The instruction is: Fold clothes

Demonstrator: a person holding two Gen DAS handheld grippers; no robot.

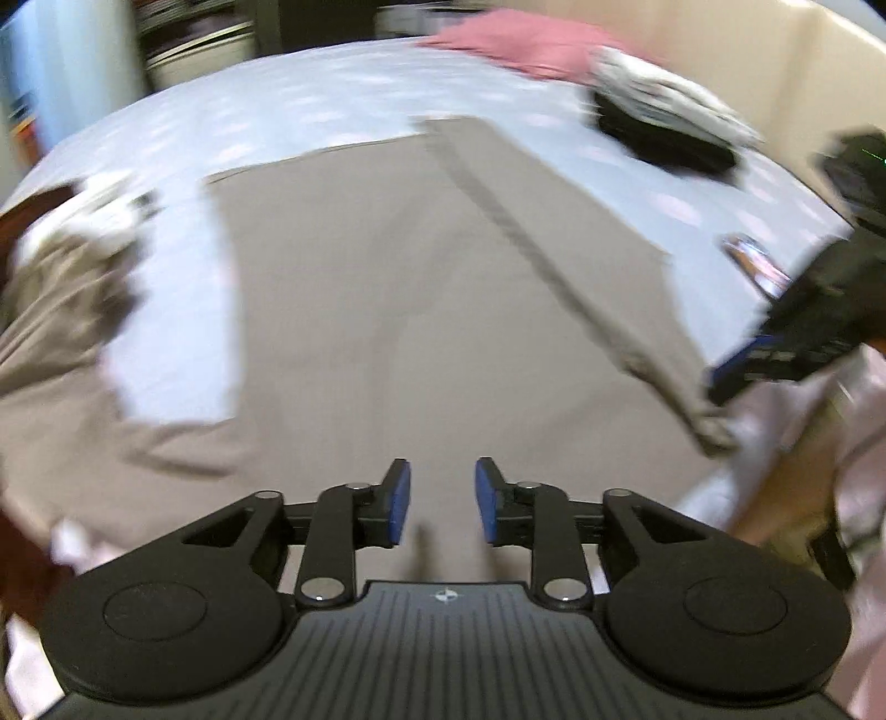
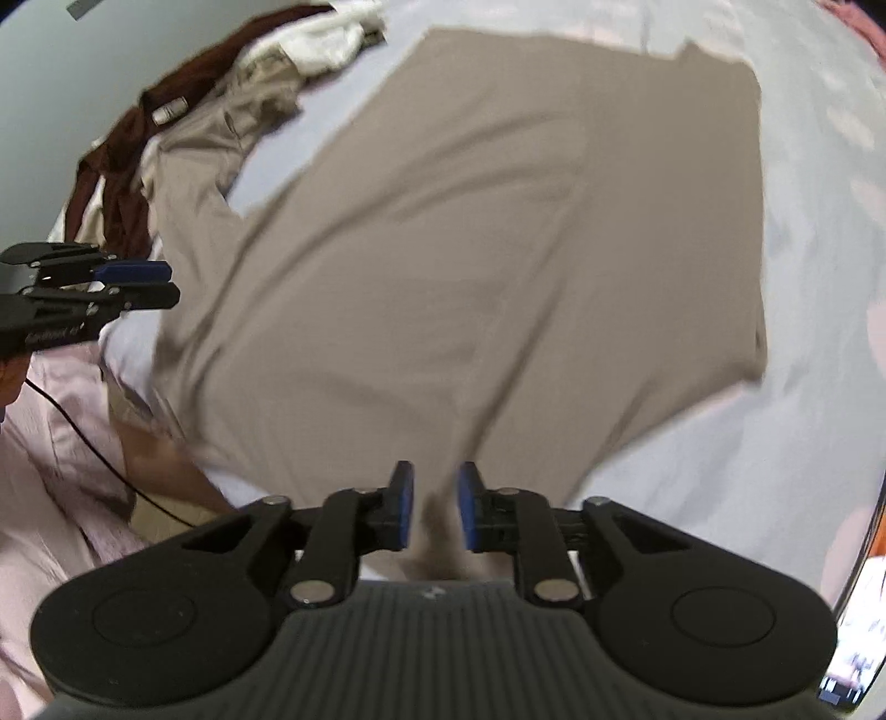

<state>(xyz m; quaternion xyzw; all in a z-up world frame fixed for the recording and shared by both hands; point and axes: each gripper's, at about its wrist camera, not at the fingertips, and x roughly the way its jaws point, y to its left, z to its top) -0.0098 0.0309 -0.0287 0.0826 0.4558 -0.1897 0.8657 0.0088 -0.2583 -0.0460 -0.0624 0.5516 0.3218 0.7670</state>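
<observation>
A beige garment (image 1: 387, 288) lies spread flat on a pale blue bedsheet (image 1: 332, 105), and in the right wrist view the same garment (image 2: 498, 249) fills the middle. My left gripper (image 1: 443, 498) hovers over its near part, open, with only the cloth below showing between the blue pads. It also shows at the left edge of the right wrist view as the left gripper (image 2: 169, 282). My right gripper (image 2: 436, 509) is over the garment's near edge, jaws apart, with a ridge of beige cloth in the gap and no clear pinch. The right gripper (image 1: 720, 382) also appears by the garment's right corner.
A heap of brown, white and beige clothes (image 2: 166, 122) lies at the sheet's left. A pink garment (image 1: 526, 44) and a black-and-white bundle (image 1: 664, 122) lie at the far right, with a phone (image 1: 756, 266) nearer. A person's pink clothing (image 2: 50, 443) and a black cable (image 2: 83, 437) are close by.
</observation>
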